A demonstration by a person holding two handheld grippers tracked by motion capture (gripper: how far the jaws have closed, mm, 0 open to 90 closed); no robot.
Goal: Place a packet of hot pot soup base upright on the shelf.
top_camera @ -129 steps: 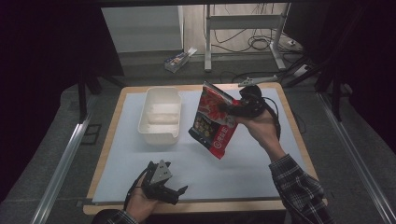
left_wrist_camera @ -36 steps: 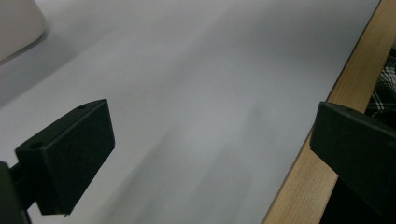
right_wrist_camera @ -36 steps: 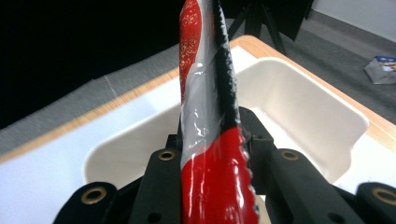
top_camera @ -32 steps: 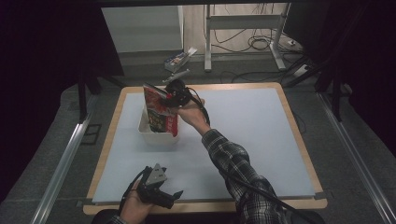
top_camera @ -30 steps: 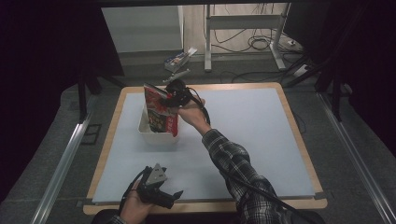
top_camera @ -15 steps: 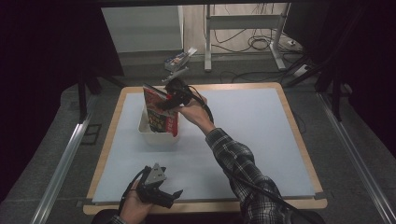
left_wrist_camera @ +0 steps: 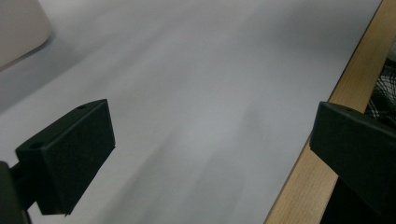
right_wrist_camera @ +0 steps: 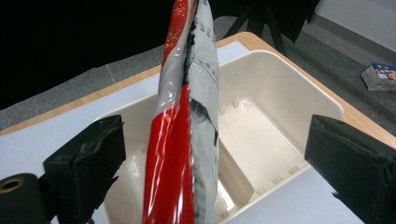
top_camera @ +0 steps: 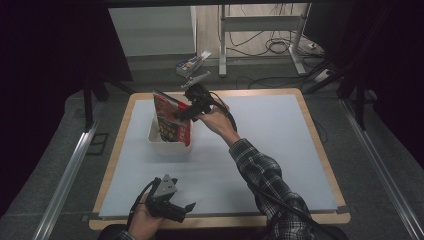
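The red snack bag [right_wrist_camera: 187,121] stands on edge in the white bin [right_wrist_camera: 289,84] on the table [top_camera: 280,150], between my right gripper [right_wrist_camera: 212,158]'s jaws, which have just been opening and stand wide, clear of it, while my left gripper [left_wrist_camera: 210,154] hovers open, empty, over the near edge.

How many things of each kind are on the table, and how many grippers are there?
Red snack bag: 1
White plastic bin: 1
Grippers: 2, the left gripper and the right gripper
Total: 4
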